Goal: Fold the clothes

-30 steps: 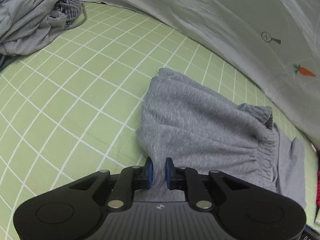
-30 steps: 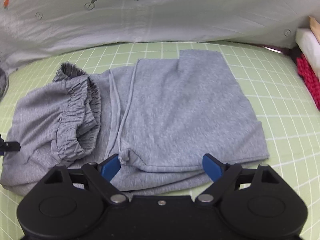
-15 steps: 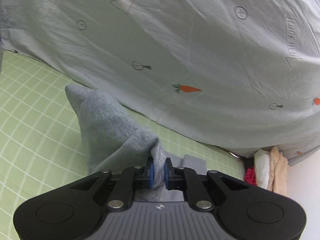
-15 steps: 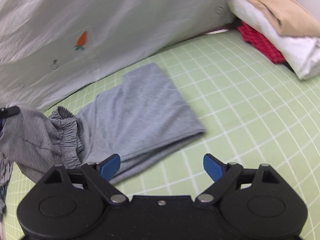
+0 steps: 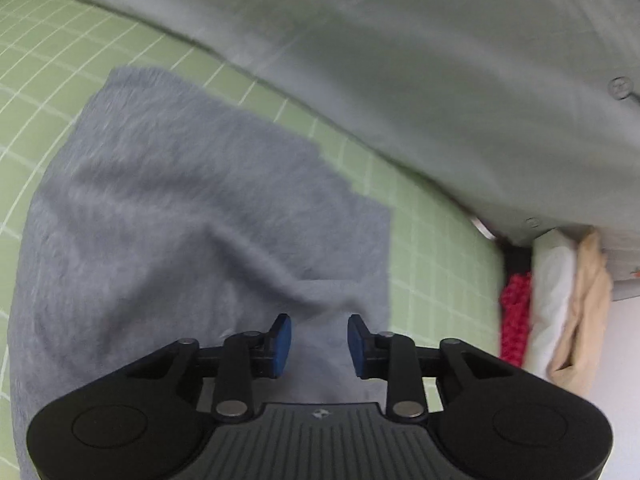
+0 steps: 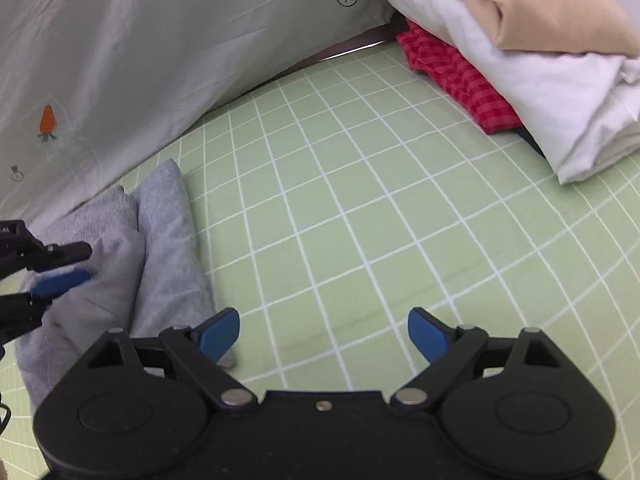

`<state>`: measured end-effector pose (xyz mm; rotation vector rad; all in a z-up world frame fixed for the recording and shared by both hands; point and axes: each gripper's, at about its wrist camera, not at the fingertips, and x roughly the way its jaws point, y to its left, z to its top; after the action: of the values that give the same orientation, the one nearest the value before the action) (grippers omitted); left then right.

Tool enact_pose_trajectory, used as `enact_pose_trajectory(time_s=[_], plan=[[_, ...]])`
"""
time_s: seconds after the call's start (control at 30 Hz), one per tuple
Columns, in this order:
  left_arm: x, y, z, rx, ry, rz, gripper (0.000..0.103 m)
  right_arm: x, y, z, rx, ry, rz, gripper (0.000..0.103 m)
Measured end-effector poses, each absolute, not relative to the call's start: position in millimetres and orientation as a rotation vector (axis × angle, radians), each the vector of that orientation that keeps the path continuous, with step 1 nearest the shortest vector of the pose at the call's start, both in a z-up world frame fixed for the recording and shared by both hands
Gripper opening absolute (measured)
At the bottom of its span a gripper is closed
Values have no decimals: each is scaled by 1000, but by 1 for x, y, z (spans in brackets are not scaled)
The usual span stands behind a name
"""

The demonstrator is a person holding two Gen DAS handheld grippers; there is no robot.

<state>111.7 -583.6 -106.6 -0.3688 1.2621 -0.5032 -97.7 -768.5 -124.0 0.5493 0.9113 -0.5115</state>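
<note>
Grey sweat shorts (image 5: 192,216) lie folded over on the green checked mat (image 5: 432,264). My left gripper (image 5: 319,344) is open just above the folded cloth and holds nothing. In the right wrist view the same shorts (image 6: 160,256) lie at the left, with the left gripper (image 6: 60,268) open over them. My right gripper (image 6: 323,334) is wide open and empty above bare mat, to the right of the shorts.
A stack of folded clothes, red checked (image 6: 452,76), white (image 6: 520,80) and beige (image 6: 532,4), sits at the far right of the mat. A pale sheet with carrot prints (image 6: 120,64) hangs along the back edge.
My left gripper carried the shorts' end over onto the rest of the garment and opened, letting it go. My right gripper stayed open and swung right, away from the shorts.
</note>
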Motion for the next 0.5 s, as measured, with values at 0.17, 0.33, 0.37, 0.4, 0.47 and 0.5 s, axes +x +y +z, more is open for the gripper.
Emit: enact_pose_trajectory(time_s=[0.17,0.33,0.37,0.4,0.47,0.5], plan=[[104,-573,-108,-393,1260,-523,55,-75,-767,-114,484,867,-460,92],[94,-551,-73,-343,1156,-536,66,-70,-747,-102,511,828,-448,92],[92,-544,-68,-335,1134,-531,70,-69,-741,-100,503,826,-433,92],[91,-536,-63,-318,1113,-518,71,-67,-734,-97,488,827,-418,92],[90,-524,-56,-269,1082,-479,72,-61,-722,-92,460,830,-390,92],[91,-517,-54,-240,1077,-452,72,-57,-717,-90,454,830,-376,92]])
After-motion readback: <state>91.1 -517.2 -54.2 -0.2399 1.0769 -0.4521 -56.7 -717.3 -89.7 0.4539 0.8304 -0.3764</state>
